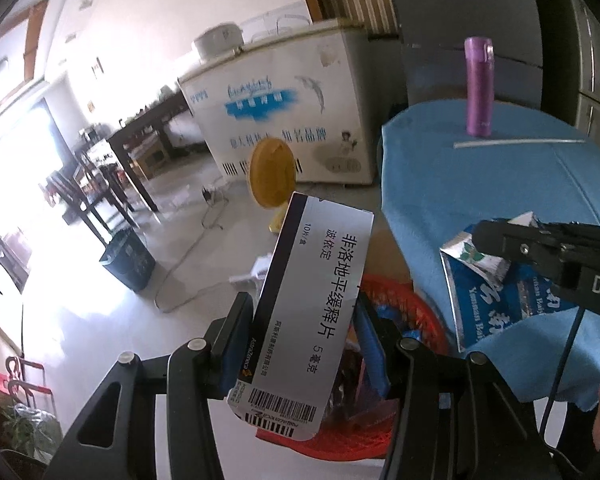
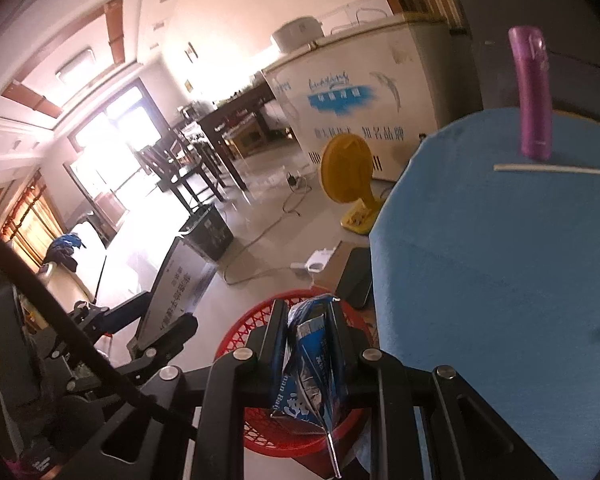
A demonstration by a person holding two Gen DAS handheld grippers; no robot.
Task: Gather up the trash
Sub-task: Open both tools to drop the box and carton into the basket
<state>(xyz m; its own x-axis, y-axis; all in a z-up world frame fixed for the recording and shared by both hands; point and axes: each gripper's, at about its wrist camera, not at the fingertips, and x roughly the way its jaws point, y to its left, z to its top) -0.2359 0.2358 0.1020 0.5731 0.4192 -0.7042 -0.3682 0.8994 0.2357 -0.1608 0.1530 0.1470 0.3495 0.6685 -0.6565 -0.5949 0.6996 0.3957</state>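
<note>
Covering the table (image 2: 500, 260), a blue cloth carries an upright purple flask (image 2: 534, 92) at 1 o'clock and a white straw (image 2: 556, 170) just before it. Floor beyond: white chest freezer (image 1: 284, 120), yellow fan (image 1: 270, 174), dark bin (image 1: 128, 260).

Left gripper (image 1: 304, 320): clamped on a white medicine box (image 1: 312, 312), barcode end nearest.

Right gripper (image 2: 308, 332): pinching a crumpled blue foil packet (image 2: 314, 360) above the red mesh basket (image 2: 256, 320) at 6 o'clock.

Both tools (image 1: 300, 332) (image 2: 306, 332) are black, with silver screws, blue pads and black cables.

Both wrist views downward; shared basket (image 1: 400, 300)
</note>
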